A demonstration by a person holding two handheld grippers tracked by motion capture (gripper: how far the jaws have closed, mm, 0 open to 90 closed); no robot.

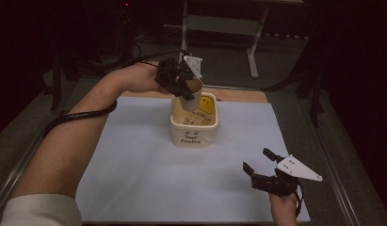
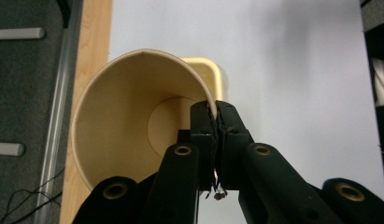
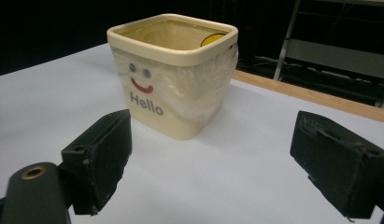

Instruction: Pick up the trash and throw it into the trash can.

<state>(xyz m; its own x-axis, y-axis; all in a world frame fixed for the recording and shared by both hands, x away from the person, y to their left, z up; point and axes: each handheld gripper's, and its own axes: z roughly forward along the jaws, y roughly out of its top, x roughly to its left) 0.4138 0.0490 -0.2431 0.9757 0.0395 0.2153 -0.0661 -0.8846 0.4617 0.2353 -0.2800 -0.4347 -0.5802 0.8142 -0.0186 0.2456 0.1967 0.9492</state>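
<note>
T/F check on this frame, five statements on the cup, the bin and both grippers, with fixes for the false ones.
1. The left gripper is clamped on the paper cup's rim. True.
2. The cup stands upright on the white mat. False: it is held tilted in the air above the cream bin.
3. The right gripper has its jaws apart with nothing between them. True.
4. The bin carries a smiley face and the word Hello. True.
5. The right gripper is touching the bin. False: it sits apart from it, over the white mat near the person's edge of the table.
</note>
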